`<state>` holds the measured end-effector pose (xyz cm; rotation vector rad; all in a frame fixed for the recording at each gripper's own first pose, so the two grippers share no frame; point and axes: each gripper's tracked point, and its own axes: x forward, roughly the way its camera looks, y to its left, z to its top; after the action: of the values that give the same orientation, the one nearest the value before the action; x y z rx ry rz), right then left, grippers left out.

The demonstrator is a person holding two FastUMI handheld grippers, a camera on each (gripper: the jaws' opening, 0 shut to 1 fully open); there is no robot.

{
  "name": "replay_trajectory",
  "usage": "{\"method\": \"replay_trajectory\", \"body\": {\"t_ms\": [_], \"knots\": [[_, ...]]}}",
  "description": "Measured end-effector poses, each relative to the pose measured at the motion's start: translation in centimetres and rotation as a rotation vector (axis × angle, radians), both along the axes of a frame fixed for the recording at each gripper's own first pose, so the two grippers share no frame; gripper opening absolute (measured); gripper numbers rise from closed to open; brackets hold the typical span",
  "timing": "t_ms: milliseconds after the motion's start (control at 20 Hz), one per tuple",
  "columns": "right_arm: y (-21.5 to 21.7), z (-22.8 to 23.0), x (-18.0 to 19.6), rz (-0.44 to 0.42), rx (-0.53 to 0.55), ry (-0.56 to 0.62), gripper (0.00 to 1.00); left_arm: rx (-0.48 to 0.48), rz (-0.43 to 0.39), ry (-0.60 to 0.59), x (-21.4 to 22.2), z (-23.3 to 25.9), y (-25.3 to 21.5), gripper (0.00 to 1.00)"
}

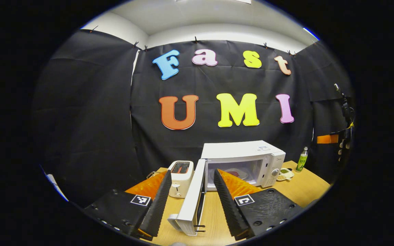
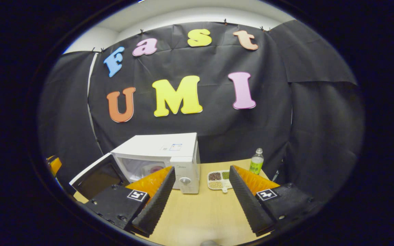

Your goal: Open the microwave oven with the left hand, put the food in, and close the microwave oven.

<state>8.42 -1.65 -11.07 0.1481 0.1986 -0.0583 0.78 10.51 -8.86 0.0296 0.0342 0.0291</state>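
A white microwave (image 1: 241,159) stands on the wooden table (image 1: 306,191) with its door (image 1: 192,200) swung wide open toward me. Inside sits a plate of food (image 1: 235,173). My left gripper (image 1: 192,172) is open, its fingers spread on either side of the door's edge without pressing on it. In the right gripper view the microwave (image 2: 162,148) is at the left, its door (image 2: 96,176) hanging open and the plate of food (image 2: 153,169) visible in the cavity. My right gripper (image 2: 202,169) is open over the table (image 2: 200,212) with nothing between its fingers.
A white toaster (image 1: 180,177) stands just left of the open door. To the right of the microwave lie a divided dish of grains (image 2: 217,180) and a green-labelled bottle (image 2: 257,161). Black cloth walls close off the back and sides.
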Motion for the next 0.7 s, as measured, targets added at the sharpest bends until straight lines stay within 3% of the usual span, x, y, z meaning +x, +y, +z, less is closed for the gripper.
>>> {"method": "replay_trajectory", "body": {"t_ms": [100, 250, 300, 350, 550, 600, 650, 700], "knots": [[-0.1, -0.1, -0.7, 0.011, 0.005, 0.014, 1.0, 0.019, -0.007, -0.005, 0.1, 0.0, 0.1, 0.73], [-0.3, -0.2, -1.4, 0.007, 0.016, 0.023, 1.0, 0.057, 0.01, 0.0, 0.3, -0.4, 1.2, 0.31], [-0.4, -0.2, -1.6, 0.003, 0.025, 0.026, 0.92, 0.066, 0.034, 0.004, 0.4, -0.7, 2.2, 0.15], [-0.2, -0.3, -1.7, 0.006, 0.035, 0.029, 1.0, 0.065, 0.035, 0.01, 0.3, -1.1, 2.4, 0.0], [-0.4, -0.5, -2.2, 0.003, 0.034, 0.044, 1.0, 0.033, -0.001, 0.056, 0.8, -3.6, 3.5, 0.0], [-0.5, -0.5, -2.4, -0.002, 0.035, 0.044, 0.92, 0.001, -0.051, 0.09, 0.9, -4.8, 2.9, 0.0], [-0.5, -0.4, -2.5, -0.004, 0.037, 0.048, 0.92, -0.005, -0.045, 0.115, 1.1, -6.1, 3.6, 0.0], [-0.5, -0.5, -2.6, -0.006, 0.04, 0.055, 1.0, 0.0, -0.016, 0.128, 1.3, -7.2, 5.1, 0.0]]}}
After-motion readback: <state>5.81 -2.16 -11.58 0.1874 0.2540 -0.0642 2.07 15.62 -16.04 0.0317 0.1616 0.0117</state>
